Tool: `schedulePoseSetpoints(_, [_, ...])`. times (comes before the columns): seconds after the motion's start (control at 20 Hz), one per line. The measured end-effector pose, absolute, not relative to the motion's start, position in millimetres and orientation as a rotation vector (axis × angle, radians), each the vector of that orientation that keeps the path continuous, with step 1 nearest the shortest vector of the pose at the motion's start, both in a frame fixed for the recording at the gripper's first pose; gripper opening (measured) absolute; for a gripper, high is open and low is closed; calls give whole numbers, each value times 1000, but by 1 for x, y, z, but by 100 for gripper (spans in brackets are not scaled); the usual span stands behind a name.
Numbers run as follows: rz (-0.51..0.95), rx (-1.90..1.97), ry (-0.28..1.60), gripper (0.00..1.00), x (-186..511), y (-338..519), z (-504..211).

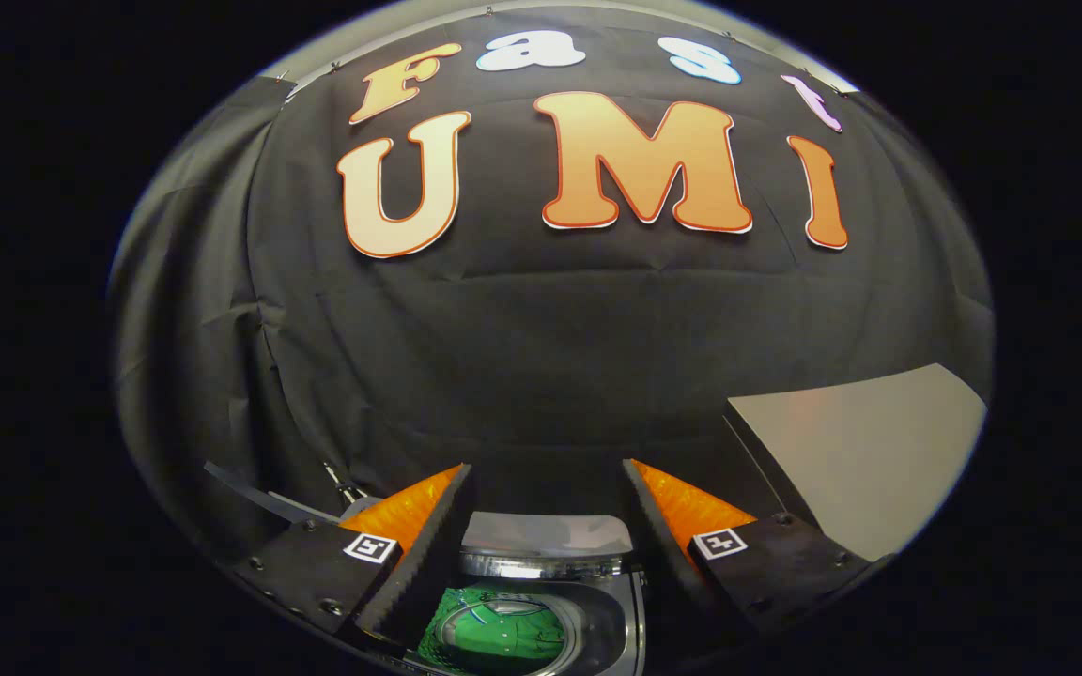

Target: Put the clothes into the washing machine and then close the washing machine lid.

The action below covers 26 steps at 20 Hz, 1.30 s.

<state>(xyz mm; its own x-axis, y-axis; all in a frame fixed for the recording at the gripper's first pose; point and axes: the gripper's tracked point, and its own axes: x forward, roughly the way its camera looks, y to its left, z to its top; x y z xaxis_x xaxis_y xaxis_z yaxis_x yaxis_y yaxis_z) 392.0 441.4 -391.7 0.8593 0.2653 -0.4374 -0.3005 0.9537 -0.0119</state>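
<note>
The gripper (pixel 546 488) has its fingers spread wide, holding nothing. Between and below them sits the washing machine (pixel 597 624), its round opening facing up. A green garment (pixel 494 629) lies inside the drum. The lid (pixel 546 533), apparently raised, stands at the back rim of the opening. A grey panel (pixel 865 451) sits beyond the right finger

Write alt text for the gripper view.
The gripper hangs open and empty above a washing machine, whose drum holds a green garment. Beyond the fingers hangs the black cloth wall, with a grey panel at its right.
</note>
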Motion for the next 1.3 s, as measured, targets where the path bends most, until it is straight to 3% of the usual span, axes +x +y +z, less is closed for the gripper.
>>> schedulePoseSetpoints(0.55, [318, -79, 435, 98, 342, 426, -408])
schedulePoseSetpoints(0.9, [345, -53, 606, 100, 281, 419, -483])
schedulePoseSetpoints(1.3, [371, -67, 618, 100, 279, 435, -481])
